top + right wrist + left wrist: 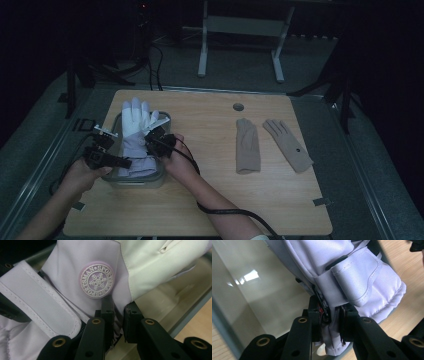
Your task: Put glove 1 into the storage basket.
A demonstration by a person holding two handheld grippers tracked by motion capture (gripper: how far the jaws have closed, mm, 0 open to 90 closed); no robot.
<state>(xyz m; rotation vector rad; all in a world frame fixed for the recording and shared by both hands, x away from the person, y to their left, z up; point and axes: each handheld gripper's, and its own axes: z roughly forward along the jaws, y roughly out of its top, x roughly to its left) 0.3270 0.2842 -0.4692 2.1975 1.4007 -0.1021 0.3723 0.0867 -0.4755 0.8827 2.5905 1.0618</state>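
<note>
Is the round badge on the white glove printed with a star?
No, the round badge on the white glove shows a snowflake ringed by the word SPORTSMAN.

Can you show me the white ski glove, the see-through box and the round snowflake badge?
White padded ski glove [136,120], high view, its palm.
Clear plastic box [137,181], high view, near wall.
Round lilac snowflake badge [97,280], right gripper view, its centre.

Both forearms entering from bottom edge of high view, angled toward table's left half. Left gripper [122,162] in left hand [85,172], held roughly level, jaws pointing right, closed on fabric. Right gripper [150,137] in right hand [177,160], pointing up-left, jaws likewise pinched on fabric. Cable trailing back along right forearm.
</note>
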